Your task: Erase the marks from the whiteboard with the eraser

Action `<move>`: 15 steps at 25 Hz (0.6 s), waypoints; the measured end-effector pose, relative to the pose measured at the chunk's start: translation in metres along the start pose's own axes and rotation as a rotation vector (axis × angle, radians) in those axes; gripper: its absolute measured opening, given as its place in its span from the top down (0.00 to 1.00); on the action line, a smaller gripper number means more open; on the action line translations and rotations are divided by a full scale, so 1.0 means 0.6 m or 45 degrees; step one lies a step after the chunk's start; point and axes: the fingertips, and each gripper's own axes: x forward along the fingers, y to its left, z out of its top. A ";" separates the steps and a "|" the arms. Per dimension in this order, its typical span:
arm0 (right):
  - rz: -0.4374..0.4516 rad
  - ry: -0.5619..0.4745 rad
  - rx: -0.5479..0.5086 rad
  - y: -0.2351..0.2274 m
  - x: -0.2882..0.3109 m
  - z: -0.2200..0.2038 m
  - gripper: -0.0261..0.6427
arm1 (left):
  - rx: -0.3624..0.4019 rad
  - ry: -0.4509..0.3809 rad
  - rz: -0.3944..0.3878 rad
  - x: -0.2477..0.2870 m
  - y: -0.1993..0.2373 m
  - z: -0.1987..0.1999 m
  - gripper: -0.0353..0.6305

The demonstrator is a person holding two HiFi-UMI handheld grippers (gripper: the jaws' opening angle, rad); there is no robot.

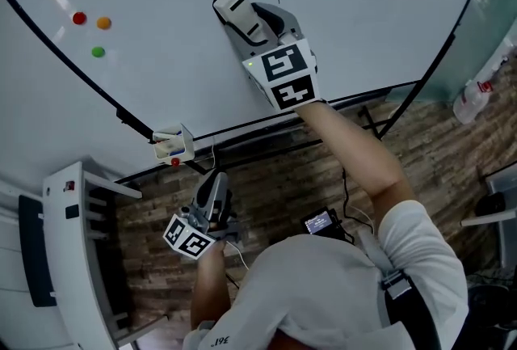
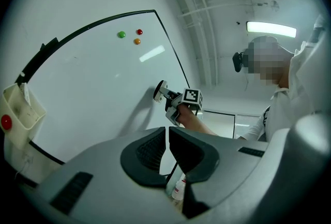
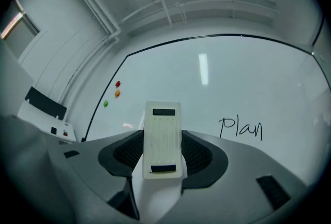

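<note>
Here, the right gripper [image 3: 163, 158] clamps a flat, ribbed white eraser [image 3: 162, 137].

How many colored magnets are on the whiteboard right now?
3, clustered near the whiteboard's left edge: red magnet, orange magnet beside it, green magnet just under them in the head view. None appears hidden.

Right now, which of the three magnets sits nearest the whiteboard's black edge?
The green magnet. It sits alone, closest to the frame of the whiteboard; the red magnet and orange magnet sit side by side farther in.
</note>
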 end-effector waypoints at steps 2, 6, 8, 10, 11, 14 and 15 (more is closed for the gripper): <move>-0.037 -0.009 -0.039 -0.007 0.010 0.016 0.59 | -0.002 0.003 -0.003 0.002 0.000 -0.001 0.93; -0.113 0.007 -0.134 -0.018 0.028 0.028 0.59 | -0.004 0.006 -0.006 0.003 0.003 -0.001 0.93; -0.138 0.024 -0.175 -0.018 0.036 0.028 0.59 | -0.003 0.007 -0.009 0.004 0.002 0.000 0.93; -0.164 0.029 -0.200 -0.018 0.038 0.028 0.59 | -0.003 0.009 -0.010 0.004 -0.001 0.000 0.93; -0.180 0.031 -0.207 -0.018 0.038 0.029 0.59 | -0.003 0.010 -0.010 0.004 -0.002 0.001 0.93; -0.223 0.048 -0.202 -0.023 0.043 0.028 0.59 | -0.004 0.015 -0.011 0.006 0.002 0.001 0.93; -0.233 0.055 -0.197 -0.025 0.044 0.027 0.59 | -0.004 0.018 -0.012 0.009 0.003 -0.001 0.93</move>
